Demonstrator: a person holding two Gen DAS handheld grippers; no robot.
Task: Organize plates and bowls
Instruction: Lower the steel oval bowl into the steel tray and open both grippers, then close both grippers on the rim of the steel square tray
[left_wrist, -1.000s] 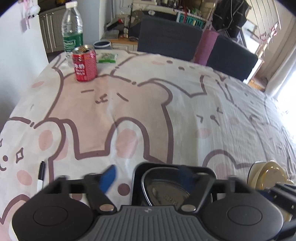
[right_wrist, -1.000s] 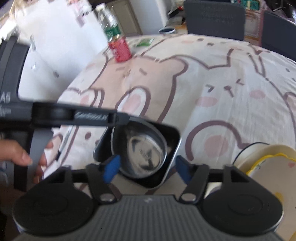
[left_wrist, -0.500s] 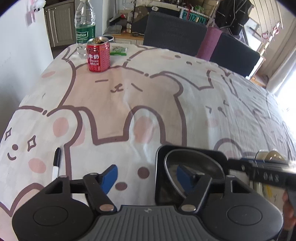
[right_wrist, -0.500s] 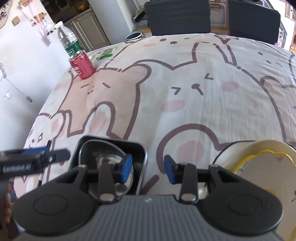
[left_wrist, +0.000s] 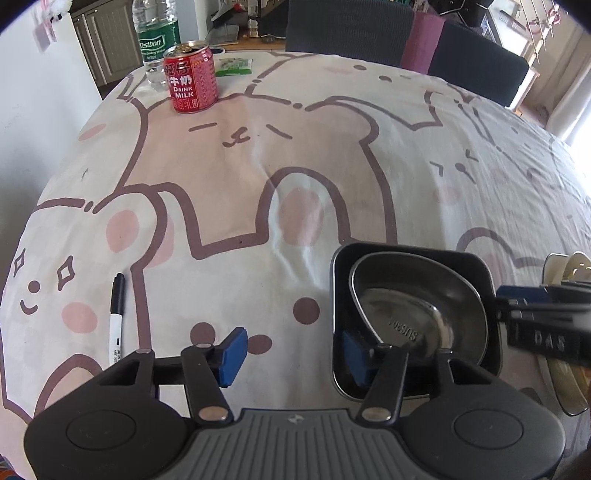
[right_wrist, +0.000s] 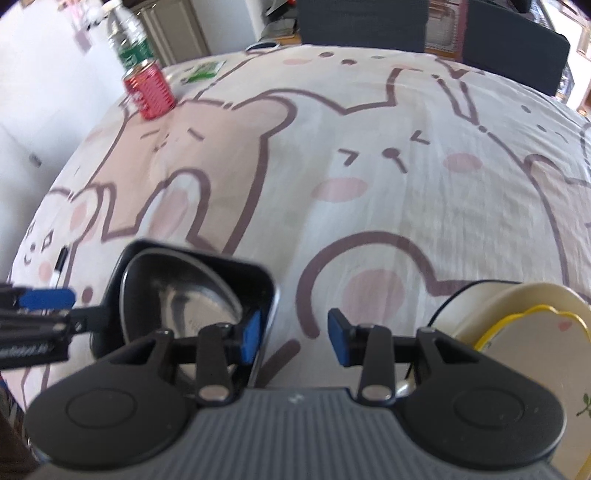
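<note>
- The black square tray (left_wrist: 476, 266) with the steel bowl (left_wrist: 413, 317) nested inside sits near the tabletop's front edge, probably so both travel as one stack
- left gripper (left_wrist: 291, 350): fingers have just been closing, straddling the tray's left wall, not yet pinching
- right gripper (right_wrist: 291, 334): fingers part-open astride the tray's right wall, no visible clamp
- Cream plates (right_wrist: 535, 332) wait beside it

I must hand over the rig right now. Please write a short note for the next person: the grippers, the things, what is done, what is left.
Left gripper: open, jaws just been closing, astride the left wall of the black tray, not pressing.
Right gripper: open, also just been closing, astride the tray's right wall.
Steel bowl: inside the tray.
Cream dishes: apart, to the right.
Done: bowl in tray.
Left: probably grip and move the tray.
</note>
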